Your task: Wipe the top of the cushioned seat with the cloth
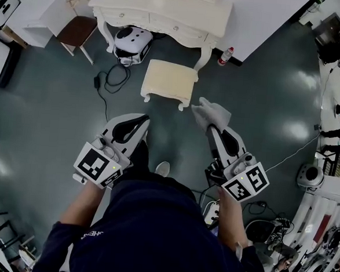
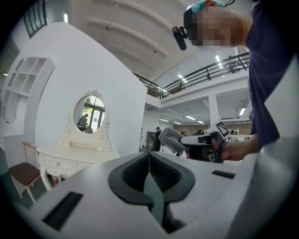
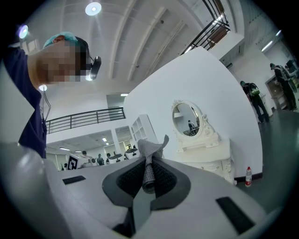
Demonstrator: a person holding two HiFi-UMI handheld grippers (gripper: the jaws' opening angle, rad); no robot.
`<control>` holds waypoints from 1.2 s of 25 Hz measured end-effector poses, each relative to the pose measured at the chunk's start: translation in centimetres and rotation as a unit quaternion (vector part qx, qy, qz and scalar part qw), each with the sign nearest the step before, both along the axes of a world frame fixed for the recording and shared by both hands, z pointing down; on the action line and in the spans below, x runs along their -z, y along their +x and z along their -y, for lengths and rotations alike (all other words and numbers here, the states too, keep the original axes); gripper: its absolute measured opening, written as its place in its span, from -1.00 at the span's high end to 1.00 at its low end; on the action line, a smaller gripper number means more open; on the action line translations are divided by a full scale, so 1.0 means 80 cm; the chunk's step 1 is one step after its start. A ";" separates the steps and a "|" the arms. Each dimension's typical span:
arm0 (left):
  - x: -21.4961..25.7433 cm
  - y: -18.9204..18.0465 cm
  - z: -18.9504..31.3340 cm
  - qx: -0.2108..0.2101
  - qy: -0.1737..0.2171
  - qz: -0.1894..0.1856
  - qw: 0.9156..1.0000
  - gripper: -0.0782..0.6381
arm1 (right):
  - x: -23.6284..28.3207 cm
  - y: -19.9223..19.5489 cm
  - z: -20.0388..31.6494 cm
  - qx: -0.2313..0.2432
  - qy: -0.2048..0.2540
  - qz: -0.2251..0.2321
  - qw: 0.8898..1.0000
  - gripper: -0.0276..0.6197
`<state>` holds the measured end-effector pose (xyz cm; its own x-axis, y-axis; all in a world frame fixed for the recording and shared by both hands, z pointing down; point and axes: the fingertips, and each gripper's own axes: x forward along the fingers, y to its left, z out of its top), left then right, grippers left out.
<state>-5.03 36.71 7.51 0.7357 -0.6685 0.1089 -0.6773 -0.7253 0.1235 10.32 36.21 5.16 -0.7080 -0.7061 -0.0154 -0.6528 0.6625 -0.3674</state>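
The cushioned seat (image 1: 168, 81) is a cream stool with curved legs, standing on the floor in front of the white dressing table (image 1: 167, 13). My right gripper (image 1: 209, 121) is shut on a grey cloth (image 1: 211, 113), held in the air to the right of the stool and nearer to me. In the right gripper view the cloth (image 3: 149, 156) is pinched between the dark pads and sticks up above them. My left gripper (image 1: 143, 122) is shut with nothing in it, held below the stool's near edge. From the left gripper view the cloth (image 2: 173, 139) shows off to the right.
A white and black device (image 1: 132, 42) and a black cable (image 1: 107, 81) lie on the floor left of the stool. A bottle (image 1: 225, 55) stands by the table's right leg. A brown-seated chair (image 1: 77, 32) is at the left. Equipment and cables crowd the right side.
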 end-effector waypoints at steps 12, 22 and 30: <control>-0.038 -0.056 0.185 -0.019 -0.020 -0.005 1.000 0.75 | -0.035 -0.059 0.177 -0.016 -0.024 -0.015 0.999 0.80; -0.057 -0.122 0.297 -0.025 -0.041 -0.010 0.999 0.75 | -0.046 -0.125 0.291 -0.022 -0.043 -0.039 0.998 0.80; -0.089 -0.163 0.385 -0.040 -0.065 -0.008 0.997 0.75 | -0.076 -0.168 0.379 -0.032 -0.066 -0.072 0.995 0.80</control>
<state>-18.07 5.95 14.63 0.7888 -0.5880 0.1789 -0.6146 -0.7547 0.2294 -3.08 5.92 11.25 -0.6501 -0.7384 0.1792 -0.7439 0.5705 -0.3479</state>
